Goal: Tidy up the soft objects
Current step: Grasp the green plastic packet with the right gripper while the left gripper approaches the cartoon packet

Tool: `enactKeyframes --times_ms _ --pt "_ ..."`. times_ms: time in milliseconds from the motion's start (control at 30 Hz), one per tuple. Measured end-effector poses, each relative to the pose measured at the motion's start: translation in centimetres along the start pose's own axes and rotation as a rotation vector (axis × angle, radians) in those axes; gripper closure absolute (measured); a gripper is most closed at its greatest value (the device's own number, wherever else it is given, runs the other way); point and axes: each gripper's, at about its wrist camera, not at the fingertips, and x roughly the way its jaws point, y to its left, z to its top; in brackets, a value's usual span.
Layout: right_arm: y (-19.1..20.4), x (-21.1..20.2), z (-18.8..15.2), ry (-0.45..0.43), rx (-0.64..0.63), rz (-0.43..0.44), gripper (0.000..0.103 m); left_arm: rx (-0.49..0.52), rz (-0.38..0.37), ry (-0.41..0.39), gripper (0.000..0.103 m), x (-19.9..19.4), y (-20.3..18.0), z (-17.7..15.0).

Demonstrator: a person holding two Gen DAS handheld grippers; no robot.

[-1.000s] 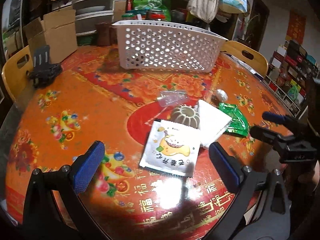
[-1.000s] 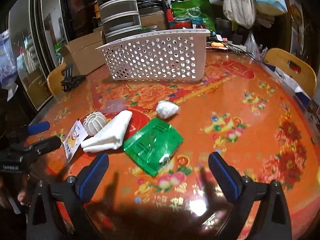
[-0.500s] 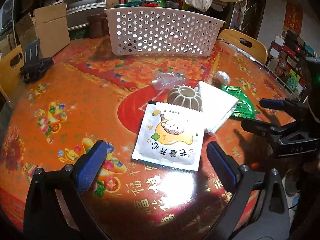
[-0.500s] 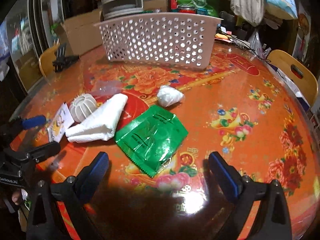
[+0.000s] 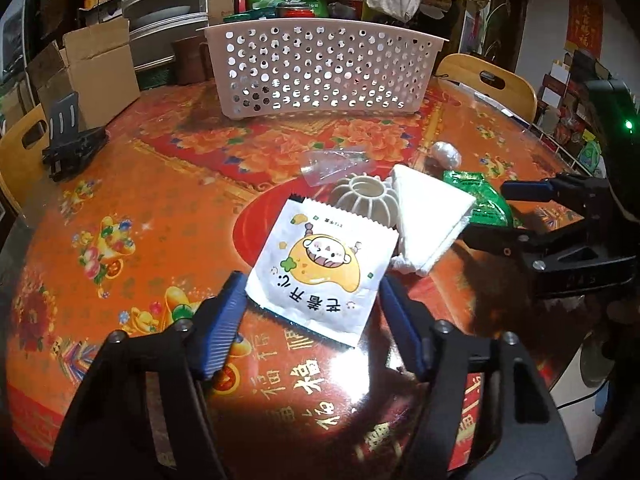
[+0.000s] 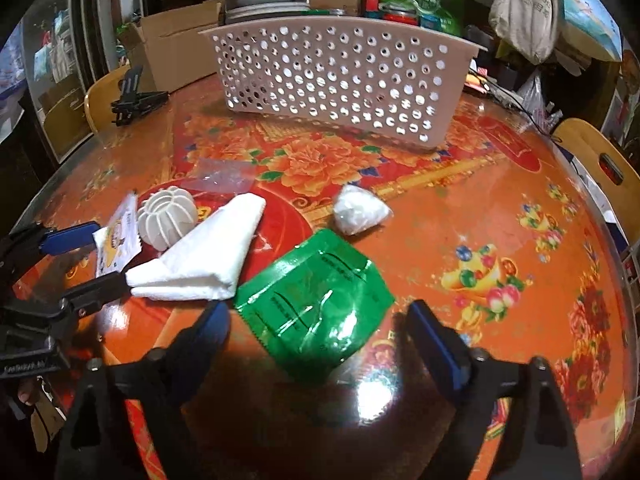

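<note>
A white packet with a yellow cartoon (image 5: 322, 272) lies on the table, its near end between the open jaws of my left gripper (image 5: 314, 322). A folded white cloth (image 5: 430, 216) and a ribbed white ball (image 5: 366, 196) lie just beyond it. A green foil packet (image 6: 316, 300) lies with its near edge between the open jaws of my right gripper (image 6: 320, 344). A small white wrapped lump (image 6: 360, 210) and a clear plastic bag (image 6: 226, 174) lie farther back. A white perforated basket (image 6: 340, 80) stands at the back.
The round table (image 6: 500, 208) has a glossy orange and red flowered cover. A black clamp (image 5: 72, 148) lies at its left edge. Cardboard boxes (image 5: 96, 72), wooden chairs (image 5: 488, 80) and shelves crowd the room behind.
Both grippers have moved forward and lower towards the table. The left now straddles the cartoon packet and its jaws have narrowed; the right has come up to the green packet.
</note>
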Motion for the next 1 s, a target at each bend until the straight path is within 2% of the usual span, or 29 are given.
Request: enactKeyframes --times_ms 100,333,400,467,500,700,1000 --pt "-0.1 -0.5 -0.2 -0.028 0.004 -0.002 0.036 0.004 -0.003 -0.009 0.048 -0.1 0.0 -0.1" --pt "-0.2 -0.9 -0.5 -0.048 0.002 0.006 0.050 -0.008 -0.022 -0.023 0.059 -0.4 0.4 -0.3" --pt "-0.4 -1.0 -0.6 -0.053 0.009 0.016 0.057 -0.012 -0.039 -0.031 0.067 -0.6 0.4 -0.3" --pt "-0.8 -1.2 -0.7 -0.061 0.032 0.031 0.066 -0.007 -0.052 -0.032 0.079 -0.7 0.2 -0.3" --pt "-1.2 -1.3 -0.7 -0.064 0.051 0.047 0.070 -0.004 -0.049 -0.034 0.079 -0.8 0.1 -0.3" --pt "-0.9 -2.1 -1.2 -0.084 0.057 0.051 0.082 -0.013 -0.065 -0.049 0.084 -1.2 0.3 -0.4" --pt "-1.0 -3.8 -1.6 -0.130 0.075 0.066 0.085 -0.023 -0.064 -0.082 0.089 -2.6 0.6 -0.5"
